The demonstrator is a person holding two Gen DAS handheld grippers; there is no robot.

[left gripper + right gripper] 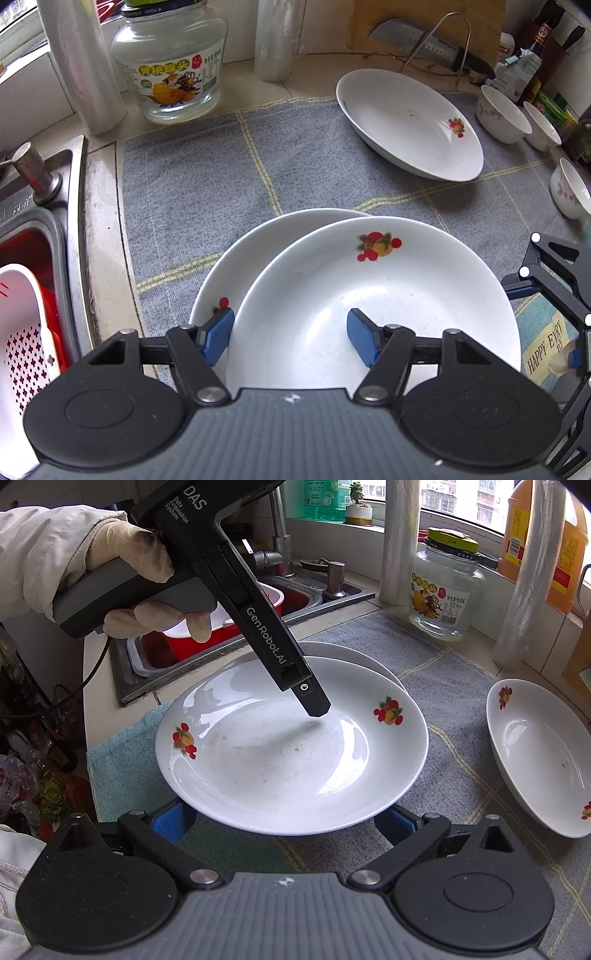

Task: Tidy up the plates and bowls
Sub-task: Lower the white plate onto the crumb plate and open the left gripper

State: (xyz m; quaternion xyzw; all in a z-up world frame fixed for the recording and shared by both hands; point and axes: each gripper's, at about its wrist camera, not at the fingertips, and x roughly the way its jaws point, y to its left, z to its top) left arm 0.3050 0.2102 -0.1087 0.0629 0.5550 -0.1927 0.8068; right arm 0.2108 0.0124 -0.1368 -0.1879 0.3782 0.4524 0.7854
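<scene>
Two white fruit-print plates are stacked off-centre on the grey checked cloth [192, 184]: the top plate [369, 295] [288, 746] lies on a lower plate [236, 258] [354, 655]. My left gripper [291, 338] [314, 705] points down over the top plate and is open. One blue pad [218, 336] is outside the plate's left rim and the other is inside the dish. My right gripper [282, 823] is open, its blue pads partly hidden under the top plate's near rim. A third plate [406, 118] [535, 753] lies apart at the right. Three small flowered bowls [502, 114] stand at the far right.
A glass jar [170, 62] and plastic-wrap rolls [81, 66] stand at the back by the window. The steel sink [74, 206] holds a red basin with a white colander [22, 332]. A knife [428, 46] rests on a wire rack by a cutting board. Bottles [543, 48] crowd the back right corner.
</scene>
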